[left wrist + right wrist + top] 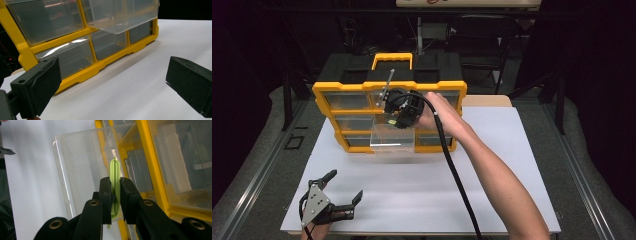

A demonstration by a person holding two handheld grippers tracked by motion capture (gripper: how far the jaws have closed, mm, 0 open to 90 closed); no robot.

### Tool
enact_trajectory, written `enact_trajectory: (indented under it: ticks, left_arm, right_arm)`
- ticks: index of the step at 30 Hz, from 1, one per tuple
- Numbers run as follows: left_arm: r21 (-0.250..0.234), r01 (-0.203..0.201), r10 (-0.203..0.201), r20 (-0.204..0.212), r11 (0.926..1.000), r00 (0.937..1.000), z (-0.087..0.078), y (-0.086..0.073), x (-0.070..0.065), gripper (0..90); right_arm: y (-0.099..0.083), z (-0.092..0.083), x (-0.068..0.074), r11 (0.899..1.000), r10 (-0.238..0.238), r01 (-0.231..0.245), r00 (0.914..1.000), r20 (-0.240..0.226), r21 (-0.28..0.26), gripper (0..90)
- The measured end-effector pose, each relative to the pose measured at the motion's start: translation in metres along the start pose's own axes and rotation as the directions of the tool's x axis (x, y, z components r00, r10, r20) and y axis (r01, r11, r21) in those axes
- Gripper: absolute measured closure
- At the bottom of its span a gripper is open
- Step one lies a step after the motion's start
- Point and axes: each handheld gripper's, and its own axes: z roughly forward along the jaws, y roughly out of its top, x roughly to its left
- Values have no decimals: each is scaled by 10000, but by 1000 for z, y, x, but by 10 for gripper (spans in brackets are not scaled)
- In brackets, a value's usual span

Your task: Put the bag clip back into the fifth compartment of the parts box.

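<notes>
Nearest, at the front left corner of the white table top (pixel 422 200): left gripper (pixel 346 188) held low in the person's left hand (pixel 329 216), jaws spread wide, nothing between them, pads (pixel 40 85) clear of the surface, grey three-cornered plate on top. Well apart from the organizer.

Further in, right forearm (pixel 502 185) reaching diagonally from the bottom right, black cable (pixel 457 175) trailing alongside. Right hand (pixel 442 112) wrapped round the right gripper (pixel 392 121), pointed down over a pulled-out drawer.

In the right gripper view, right gripper (pixel 115 192) pinching a thin light-green flat piece (pixel 115 173) edge-on, pads pressed against both faces. Piece held upright above the open clear plastic drawer (pixel 80 170), not resting on the drawer floor as far as can be told.

Beyond, yellow-framed parts organizer (pixel 324 97) standing near the table's back edge, clear drawers in rows, drawer (pixel 392 140) in the lower middle drawn forward. Yellow carry handle (pixel 392 57) on top. Dark surroundings behind.
</notes>
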Motion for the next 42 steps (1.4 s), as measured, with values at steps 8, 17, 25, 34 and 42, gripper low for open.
enact_trajectory:
  ticks: [8, 17, 25, 34, 42]
  left_arm:
    - [2, -7, 7, -32, 10000, 10000, 0, 0, 0, 0]
    - [-7, -1, 1, -30, 10000, 10000, 0, 0, 0, 0]
    - [-4, 9, -9, 3, 10000, 10000, 0, 0, 0, 0]
    - [-5, -3, 3, -5, 10000, 10000, 0, 0, 0, 0]
    - [18, -8, 8, 18, 10000, 10000, 1, 0, -1, 0]
  right_arm:
    - [-1, 13, 3, 9998, -8, 11, 9998, -182, 178, 801]
    - [-2, 27, 6, 9996, 65, -54, 9993, -357, 287, 766]
    - [-11, 14, 1, 9952, 838, -846, 9963, -180, -485, 415]
    - [-39, -6, 4, 9875, 1319, -1312, 9913, 23, -872, 132]
    - [-83, -18, 8, 9773, 1832, -1765, 9818, 494, -1173, 33]
